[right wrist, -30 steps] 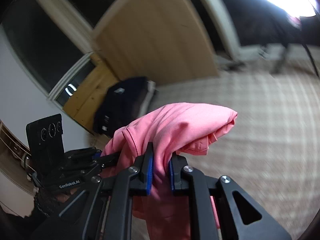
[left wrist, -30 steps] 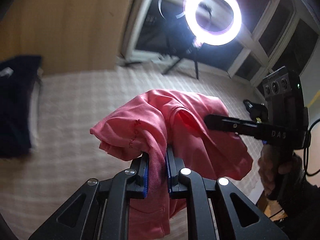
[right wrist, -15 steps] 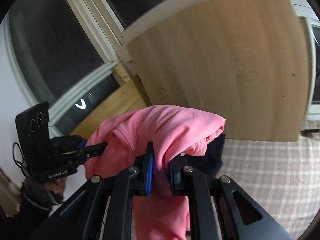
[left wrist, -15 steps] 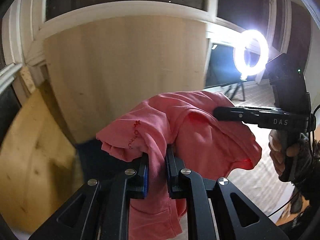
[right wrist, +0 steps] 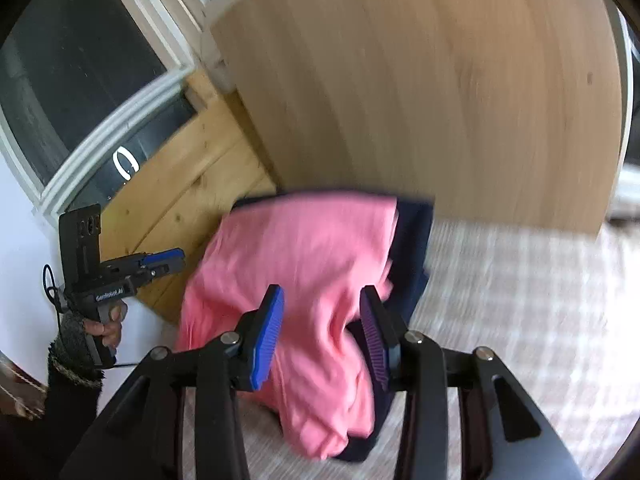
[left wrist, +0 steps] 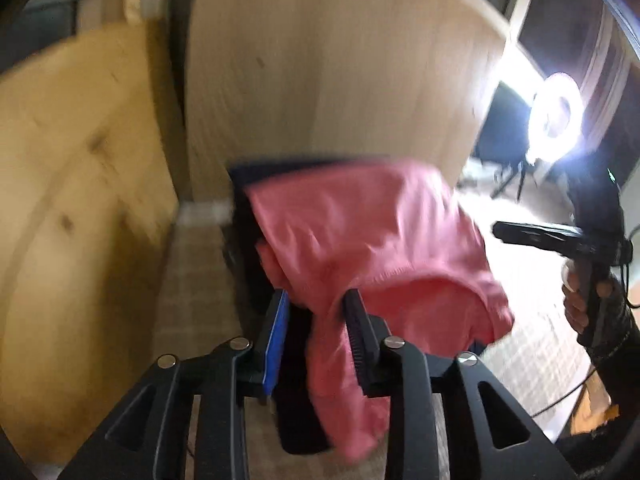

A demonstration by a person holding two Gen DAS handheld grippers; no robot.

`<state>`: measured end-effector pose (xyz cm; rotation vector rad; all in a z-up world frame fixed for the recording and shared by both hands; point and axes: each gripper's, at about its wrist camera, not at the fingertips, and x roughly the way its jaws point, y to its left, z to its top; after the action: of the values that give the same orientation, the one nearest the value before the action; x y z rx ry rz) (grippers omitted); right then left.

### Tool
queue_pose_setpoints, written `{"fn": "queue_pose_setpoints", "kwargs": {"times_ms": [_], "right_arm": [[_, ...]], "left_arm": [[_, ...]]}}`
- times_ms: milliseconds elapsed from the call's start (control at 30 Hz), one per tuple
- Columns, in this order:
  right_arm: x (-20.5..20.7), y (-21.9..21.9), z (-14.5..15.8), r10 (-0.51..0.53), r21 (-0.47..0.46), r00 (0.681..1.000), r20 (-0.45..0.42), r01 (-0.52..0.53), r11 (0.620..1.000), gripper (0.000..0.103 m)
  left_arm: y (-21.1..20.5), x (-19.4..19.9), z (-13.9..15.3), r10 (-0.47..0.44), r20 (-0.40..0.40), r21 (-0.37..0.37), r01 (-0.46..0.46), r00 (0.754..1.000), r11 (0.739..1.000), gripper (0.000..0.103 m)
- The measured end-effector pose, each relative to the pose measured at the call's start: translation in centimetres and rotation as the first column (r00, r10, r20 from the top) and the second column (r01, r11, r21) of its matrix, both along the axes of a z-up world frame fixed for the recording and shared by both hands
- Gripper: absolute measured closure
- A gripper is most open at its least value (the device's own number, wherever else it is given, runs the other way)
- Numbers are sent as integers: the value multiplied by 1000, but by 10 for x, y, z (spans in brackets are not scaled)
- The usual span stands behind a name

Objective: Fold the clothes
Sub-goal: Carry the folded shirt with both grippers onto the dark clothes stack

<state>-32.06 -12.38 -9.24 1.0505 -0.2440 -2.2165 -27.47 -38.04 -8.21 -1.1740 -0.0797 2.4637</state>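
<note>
A folded pink garment (left wrist: pixel 380 240) lies on top of a dark navy garment (left wrist: pixel 244 216) at the foot of a wooden panel. My left gripper (left wrist: pixel 316 320) is at the garment's near edge. Its jaws are opening; pink cloth hangs between them and drapes over the right finger, clear of the blue left pad. In the right wrist view the pink garment (right wrist: pixel 312 248) covers most of the navy garment (right wrist: pixel 412 240). My right gripper (right wrist: pixel 320 320) is opening too, with loose pink cloth between its pads. Each view shows the other gripper beside the pile, left gripper (right wrist: pixel 172 260) and right gripper (left wrist: pixel 504 232).
The pile rests on a checked bedcover (right wrist: pixel 520 300) against a tall pale wooden panel (right wrist: pixel 400 80). A pine board (left wrist: pixel 60 200) leans to the left, below a dark window (right wrist: pixel 80 60). A lit ring light (left wrist: pixel 556 116) on a tripod stands at the far right.
Both grippers carried the pink garment leftward across the bed to the navy garment. Their jaws, shut on the cloth before, have parted, and the pink garment now lies on the navy one.
</note>
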Motion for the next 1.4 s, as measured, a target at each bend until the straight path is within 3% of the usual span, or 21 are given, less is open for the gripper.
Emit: {"fn": "queue_pose_setpoints", "kwargs": {"times_ms": [200,333,433,533,667,733,800,900,933,967,1000,1267,1400], "right_arm": [[-44,-15,-5,8,78,1000,-9,-7,997,64],[-62,-29,-23,43,120,999,6,-43,992,64],[-70,-33,-29,60,117,998,24,-63,991,64],[-74,-38,-36,79,119,996,50,-84,989,64],[-71,-38,-37,63,176,998,30,-68,982,62],[-73,-32,-35,39,174,999,25,-43,984,50],[-76,-30,-37,40,153,998,45,-46,987,49],[-75,-34,-40,78,124,995,58,-85,989,50],[-73,-36,-40,93,116,994,59,-99,988,58],[-71,-38,-40,107,109,992,61,-113,988,84],[-69,-40,-40,120,101,991,63,-126,987,95],[-50,-11,-7,94,-10,996,10,-94,996,95],[-54,-25,-13,119,79,993,17,-120,990,92]], "left_arm": [[1,-46,13,11,-59,-29,-13,998,1000,75],[26,-80,2,-50,-38,-131,44,998,990,75],[48,-91,-7,-123,-39,-235,110,992,966,75],[58,-95,-23,-166,-18,-288,153,986,945,75],[53,-93,-25,-169,6,-261,164,986,951,75],[50,-93,-27,-171,17,-244,170,985,955,78],[49,-95,-30,-178,26,-234,179,984,956,93],[48,-97,-32,-177,38,-225,181,983,957,101],[48,-97,-32,-174,37,-217,178,984,960,101],[47,-97,-32,-172,36,-210,175,985,962,101],[47,-97,-31,-170,38,-209,174,985,962,101],[46,-83,-1,-151,-45,-249,136,987,959,102],[50,-85,9,-196,-60,-277,172,979,945,101]]}}
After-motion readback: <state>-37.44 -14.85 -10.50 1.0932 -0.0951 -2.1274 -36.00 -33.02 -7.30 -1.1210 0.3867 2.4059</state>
